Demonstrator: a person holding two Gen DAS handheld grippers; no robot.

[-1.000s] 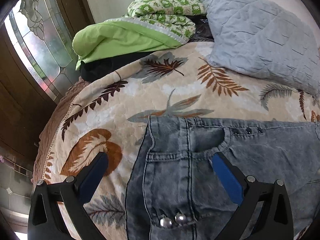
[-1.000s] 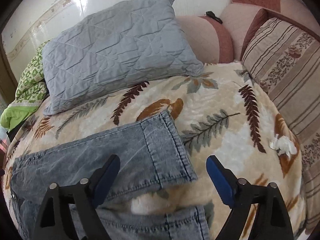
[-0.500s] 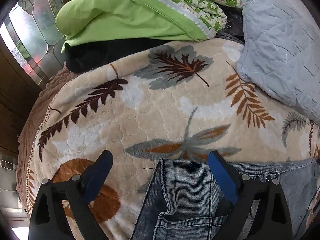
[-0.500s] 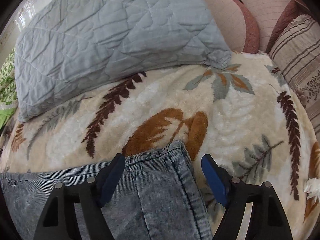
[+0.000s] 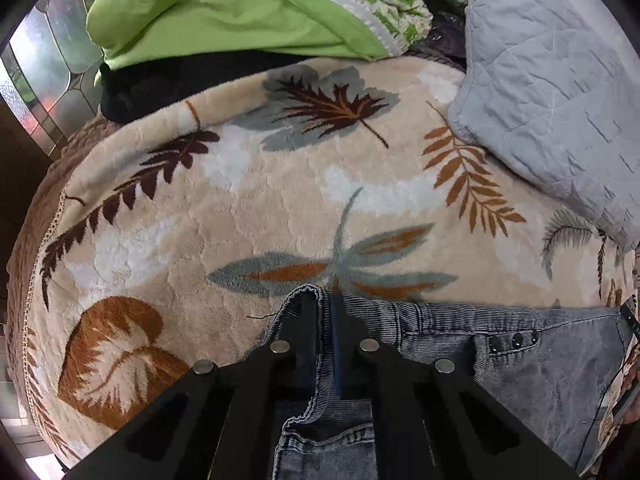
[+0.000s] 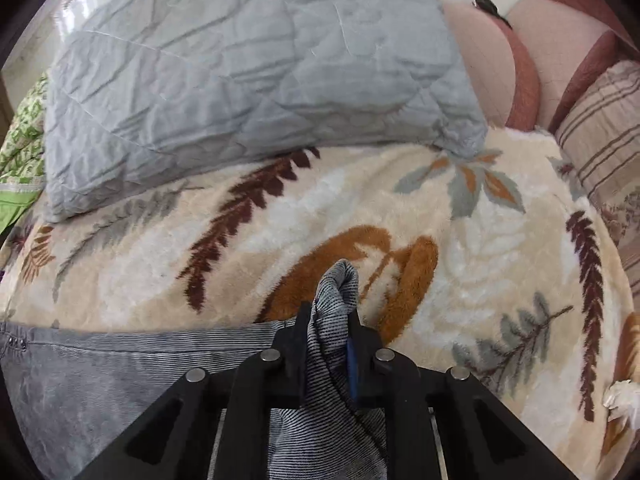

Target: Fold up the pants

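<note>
Grey-blue denim pants (image 5: 520, 348) lie across the near part of a leaf-patterned blanket (image 5: 248, 208). My left gripper (image 5: 322, 312) is shut on the far corner of the waistband, which is pinched into a ridge between the pads. In the right wrist view the pants (image 6: 120, 376) stretch away to the left, and my right gripper (image 6: 330, 320) is shut on the leg's hem corner, which bunches up above the fingertips.
A grey quilted pillow (image 6: 248, 68) lies behind the pants. A green folded blanket (image 5: 224, 12) over dark cloth sits at the far left by a glass door. Pink and striped cushions (image 6: 600, 128) line the right side. A white scrap (image 6: 620, 396) lies at right.
Both grippers moved forward to the pants' far edge and went from wide open to shut, the left on the waistband corner, the right on the hem corner.
</note>
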